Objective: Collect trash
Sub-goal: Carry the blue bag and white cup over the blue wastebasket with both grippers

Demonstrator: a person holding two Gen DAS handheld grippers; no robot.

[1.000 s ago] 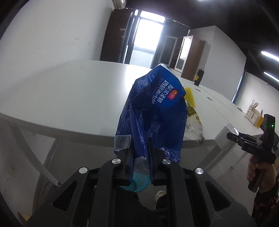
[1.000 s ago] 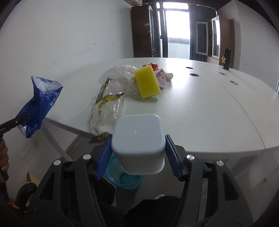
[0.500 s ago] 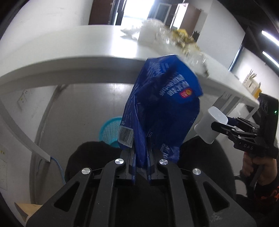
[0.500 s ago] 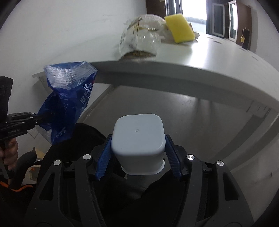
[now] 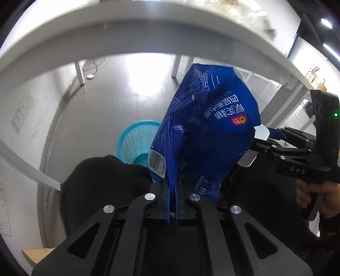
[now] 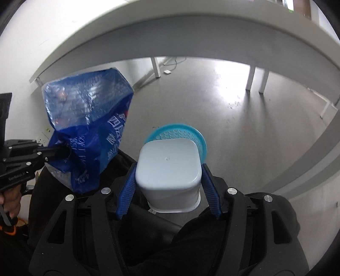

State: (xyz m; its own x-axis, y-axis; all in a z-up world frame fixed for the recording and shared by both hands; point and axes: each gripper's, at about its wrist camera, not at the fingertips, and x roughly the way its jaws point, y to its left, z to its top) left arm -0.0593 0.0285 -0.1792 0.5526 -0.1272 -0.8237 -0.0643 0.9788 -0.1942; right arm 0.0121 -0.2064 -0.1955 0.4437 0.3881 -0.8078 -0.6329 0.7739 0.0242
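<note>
My left gripper (image 5: 172, 186) is shut on a crumpled blue plastic bag (image 5: 204, 131) with white print, held up in the air below the table edge. It also shows in the right wrist view (image 6: 87, 127), left of the cup. My right gripper (image 6: 167, 182) is shut on a white square plastic cup (image 6: 167, 169), seen bottom first. A turquoise mesh trash basket (image 5: 136, 140) stands on the grey floor beyond both grippers; in the right wrist view the basket (image 6: 191, 135) is partly hidden behind the cup. The right gripper with the cup (image 5: 261, 135) shows at the right of the left wrist view.
The white table's edge (image 5: 148, 38) arches overhead, with more wrappers (image 5: 250, 14) on top at the far right. White table legs (image 6: 252, 78) stand on the floor. The person's dark-clothed knees (image 5: 102, 182) sit just below the grippers. Wall sockets (image 5: 23, 108) are at the left.
Both grippers have dropped from table height to below the table edge and tilted down. The basket on the floor has come into view ahead of both. Both grips are unchanged.
</note>
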